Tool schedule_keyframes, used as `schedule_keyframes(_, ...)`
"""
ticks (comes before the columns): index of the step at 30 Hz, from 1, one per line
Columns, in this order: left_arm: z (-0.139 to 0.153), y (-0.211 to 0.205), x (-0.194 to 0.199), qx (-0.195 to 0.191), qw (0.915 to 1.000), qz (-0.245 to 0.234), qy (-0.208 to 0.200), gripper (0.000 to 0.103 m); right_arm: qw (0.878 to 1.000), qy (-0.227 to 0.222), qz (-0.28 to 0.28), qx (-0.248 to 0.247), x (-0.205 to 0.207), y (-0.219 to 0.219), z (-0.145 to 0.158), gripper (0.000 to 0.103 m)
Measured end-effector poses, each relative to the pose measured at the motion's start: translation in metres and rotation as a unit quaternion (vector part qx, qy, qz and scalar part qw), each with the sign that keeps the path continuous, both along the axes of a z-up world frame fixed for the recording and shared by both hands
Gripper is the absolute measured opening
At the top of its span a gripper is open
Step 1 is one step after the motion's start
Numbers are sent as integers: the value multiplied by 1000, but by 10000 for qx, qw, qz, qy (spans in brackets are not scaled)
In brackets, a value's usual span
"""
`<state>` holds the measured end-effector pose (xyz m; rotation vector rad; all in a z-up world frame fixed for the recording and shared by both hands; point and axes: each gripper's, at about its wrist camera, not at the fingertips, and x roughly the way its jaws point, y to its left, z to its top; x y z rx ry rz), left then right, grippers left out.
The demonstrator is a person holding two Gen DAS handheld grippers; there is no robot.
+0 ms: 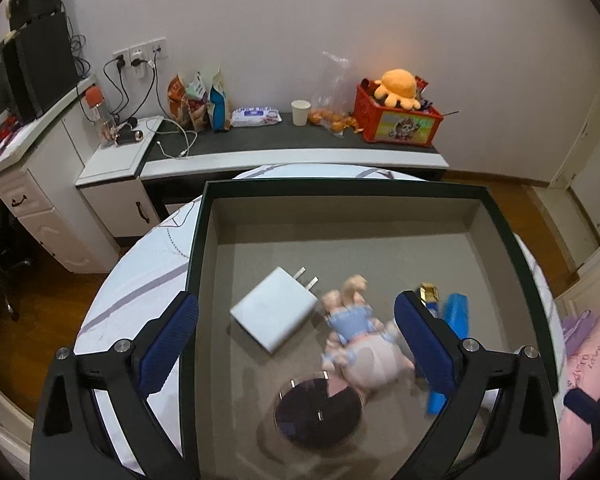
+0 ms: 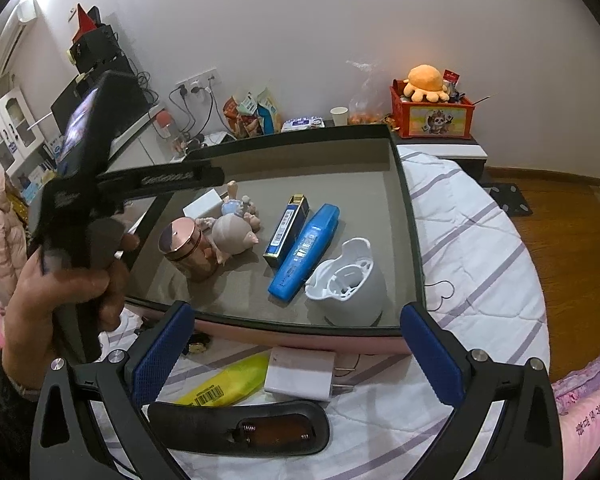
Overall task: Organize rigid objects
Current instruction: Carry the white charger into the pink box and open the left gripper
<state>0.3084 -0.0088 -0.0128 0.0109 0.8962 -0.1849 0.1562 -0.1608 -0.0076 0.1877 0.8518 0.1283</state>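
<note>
While both grippers hung with jaws spread and nothing between them, the sorting looked partly done. Nearest the right gripper (image 2: 296, 354), on the quilt outside the tray, lay a black battery cover (image 2: 236, 432), a yellow tube (image 2: 224, 384) and a white charger (image 2: 300, 376), all unpacked. Just past them ran the tray (image 2: 410, 216) rim. Inside sat a white holder (image 2: 350, 280) near the front right, touching or just beside a blue case (image 2: 306, 248), with a dark blue box (image 2: 286, 226) alongside. Left of these stood a copper jar (image 2: 188, 246) and a small doll (image 2: 236, 222) lying down. The left gripper (image 1: 296, 340) hovered above the doll and a second white charger (image 1: 274, 314) within the tray, blurred. Farther off, a desk carried a red crate (image 2: 434, 114).

Judged step: fetching the next loose item. Next move likely calls for the right gripper to drop low, straddle the near charger and close squarely across its flat sides.
</note>
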Motion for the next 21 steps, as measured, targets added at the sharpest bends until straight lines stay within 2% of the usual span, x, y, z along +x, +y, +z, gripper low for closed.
schedule_keyframes(5,17,8,-38,-170,9997,25,-199,103,9999,-117,-105,-19,-12,-2,6,103)
schedule_keyframes(11,29,21,-97,-191,9988,145,-420,103,9996,-217,-162,-54,-34,-5,12,103)
schedule_keyframes(21,-5,46,-175,-298,9991,299,-38,103,9997,116,-89,-209,-72,-1,-12,103)
